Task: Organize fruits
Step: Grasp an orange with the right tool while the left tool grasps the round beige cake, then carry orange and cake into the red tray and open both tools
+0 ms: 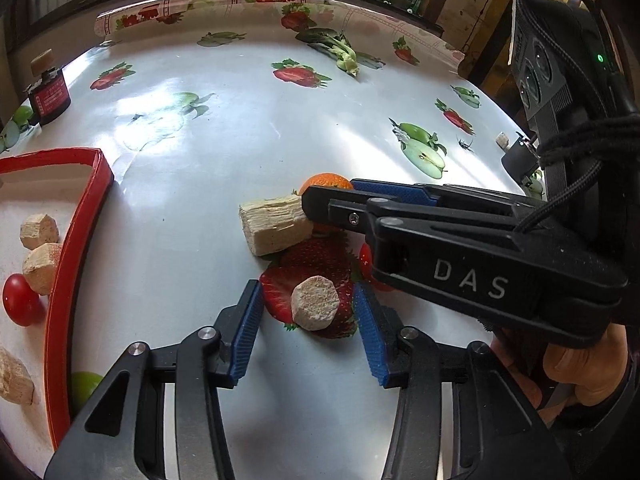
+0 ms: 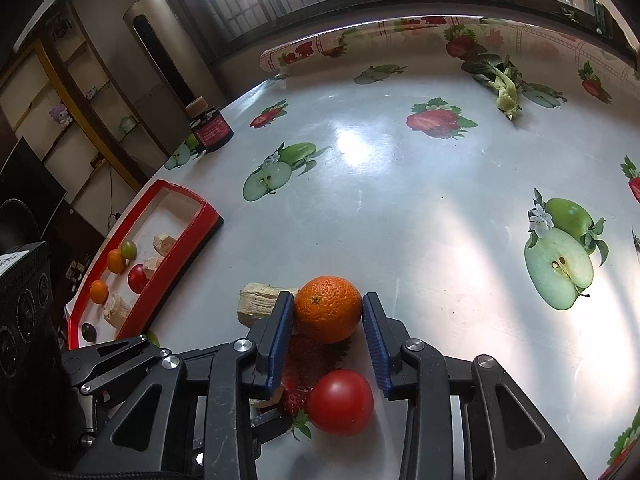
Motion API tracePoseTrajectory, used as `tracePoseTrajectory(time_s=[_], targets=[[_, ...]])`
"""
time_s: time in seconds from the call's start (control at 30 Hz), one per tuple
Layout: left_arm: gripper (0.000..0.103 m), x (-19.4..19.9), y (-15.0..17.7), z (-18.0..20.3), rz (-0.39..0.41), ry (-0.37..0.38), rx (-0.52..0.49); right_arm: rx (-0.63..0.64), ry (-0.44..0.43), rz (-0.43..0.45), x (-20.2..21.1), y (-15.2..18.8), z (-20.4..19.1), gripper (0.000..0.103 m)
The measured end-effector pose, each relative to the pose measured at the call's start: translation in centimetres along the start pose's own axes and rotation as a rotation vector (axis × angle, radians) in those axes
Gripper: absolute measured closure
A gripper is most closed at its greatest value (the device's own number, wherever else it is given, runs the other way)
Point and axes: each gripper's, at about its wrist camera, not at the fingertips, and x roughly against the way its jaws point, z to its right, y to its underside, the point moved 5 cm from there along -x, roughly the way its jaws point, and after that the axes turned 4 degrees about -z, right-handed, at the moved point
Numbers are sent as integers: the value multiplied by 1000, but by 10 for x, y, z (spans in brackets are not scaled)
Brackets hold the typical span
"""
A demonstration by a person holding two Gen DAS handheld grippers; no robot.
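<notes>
The right gripper (image 2: 328,320) stood with its blue pads against either side of the orange (image 2: 328,309), which rested on the tablecloth (image 2: 400,200) near the near edge — a grip that looked just made, the fruit not yet lifted. The left gripper (image 1: 308,304) straddled a pale octagonal snack piece (image 1: 315,302) lying on a printed strawberry; a gap showed on both sides, so it held nothing. The red tray (image 2: 176,272) lay to the left, already holding small fruits and pale pieces.

What could go wrong: the orange was round and held only near the pad tips, so it might roll out on lifting. The two grippers crossed closely, and a hasty lift could knock one against the other, or nudge the ridged pale block (image 1: 276,224) touching the orange's left side. The red tomato (image 2: 340,402) lay just near of the orange and might be bumped.

The right wrist view showed the pads meeting the orange, the tomato whole, and the tray's fruits. The left wrist view alone showed the octagonal piece between its own pads — and the right gripper from the side.
</notes>
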Motion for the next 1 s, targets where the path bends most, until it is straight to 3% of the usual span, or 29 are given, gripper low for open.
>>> tracePoseTrajectory(time_s=[0.03, 0.13, 0.43, 1.0], targets=[[82, -1, 0, -1, -4, 7, 0, 0, 4, 3, 0, 0, 0, 68], [82, 1, 1, -6, -5, 20, 10, -3, 45, 22, 6, 1, 4, 68], [82, 25, 8, -20, 29, -1, 32, -34, 38, 70, 39, 9, 9, 68], [81, 95, 27, -66, 135, -69, 112, 21, 17, 92, 62, 35, -37, 69]])
